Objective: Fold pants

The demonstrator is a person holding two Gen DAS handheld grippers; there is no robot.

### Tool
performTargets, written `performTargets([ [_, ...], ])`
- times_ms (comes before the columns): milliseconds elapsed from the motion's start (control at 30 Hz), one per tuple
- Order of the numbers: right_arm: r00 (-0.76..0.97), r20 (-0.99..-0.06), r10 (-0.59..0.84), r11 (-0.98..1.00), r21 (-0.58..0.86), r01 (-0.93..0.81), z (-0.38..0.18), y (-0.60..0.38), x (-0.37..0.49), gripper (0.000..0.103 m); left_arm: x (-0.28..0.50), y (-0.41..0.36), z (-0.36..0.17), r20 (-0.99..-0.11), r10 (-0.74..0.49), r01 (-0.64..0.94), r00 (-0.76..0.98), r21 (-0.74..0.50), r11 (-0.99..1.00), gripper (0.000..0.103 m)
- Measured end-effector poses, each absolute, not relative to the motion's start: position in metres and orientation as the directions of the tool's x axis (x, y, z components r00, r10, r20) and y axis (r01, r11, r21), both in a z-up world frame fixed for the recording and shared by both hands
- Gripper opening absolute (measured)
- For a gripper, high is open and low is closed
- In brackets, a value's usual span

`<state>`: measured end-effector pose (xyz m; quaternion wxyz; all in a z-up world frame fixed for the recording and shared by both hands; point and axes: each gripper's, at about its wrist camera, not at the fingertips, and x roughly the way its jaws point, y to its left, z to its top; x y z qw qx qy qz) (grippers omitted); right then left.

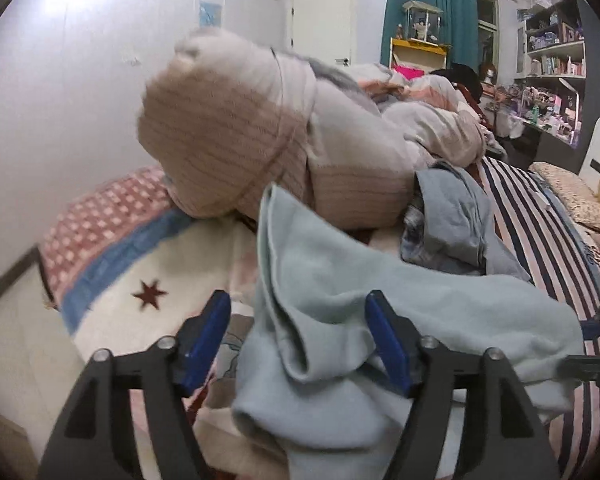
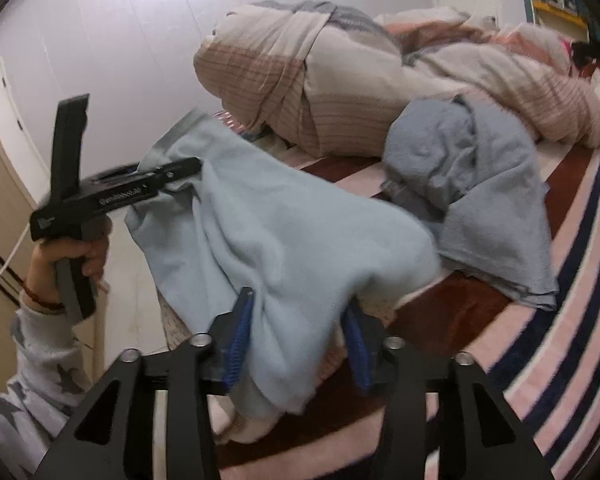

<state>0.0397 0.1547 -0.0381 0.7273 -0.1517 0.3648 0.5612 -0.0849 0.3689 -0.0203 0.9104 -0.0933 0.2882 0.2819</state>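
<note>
Two grippers are on the garment, and no finished fold shows yet. Nearest, the right gripper [image 2: 296, 344] has its blue pads spread wide with a hanging bunch of the pale blue fleece pants [image 2: 260, 232] between them; whether the pads press the cloth, cannot tell. The left gripper [image 1: 300, 344] is likewise wide, cloth lying between its pads, not pinched as far as its own view shows; in the right view its tip [image 2: 180, 170] meets the pants' upper edge. Pants sit rumpled at the near edge of the striped pink, white and navy bedspread [image 2: 560, 320], partly lifted. Beyond, a crumpled grey-blue garment [image 2: 472, 176], then a rolled beige striped duvet [image 2: 300, 80]. Judgement: early stage; smoothing and all folds remain.
</note>
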Motion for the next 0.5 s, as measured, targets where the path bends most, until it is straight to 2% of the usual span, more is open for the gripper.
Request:
performTargets([
  [133, 0.141, -0.697, 0.703, 0.340, 0.156, -0.927, -0.026, 0.124, 0.041, 0.054, -0.090, 0.334, 0.003, -0.515, 0.494, -0.564, 0.700, 0.026, 0.826, 0.081],
  [233, 0.206, -0.674, 0.709, 0.384, 0.124, -0.915, -0.014, 0.084, 0.043, 0.058, -0.087, 0.293, 0.018, -0.466, 0.470, -0.519, 0.749, 0.027, 0.854, 0.085],
  [300, 0.252, -0.654, 0.713, 0.418, 0.107, -0.902, -0.006, 0.057, 0.042, 0.063, -0.082, 0.261, 0.026, -0.435, 0.434, -0.474, 0.789, 0.019, 0.881, 0.086],
  [433, 0.399, -0.587, 0.705, 0.529, 0.059, -0.847, 0.012, -0.021, 0.039, 0.067, -0.068, 0.186, 0.033, -0.365, 0.335, -0.363, 0.869, -0.009, 0.932, 0.095],
  [500, 0.471, -0.553, 0.687, 0.586, 0.038, -0.809, 0.020, -0.060, 0.035, 0.075, -0.057, 0.147, 0.035, -0.339, 0.258, -0.287, 0.905, -0.040, 0.957, 0.096],
])
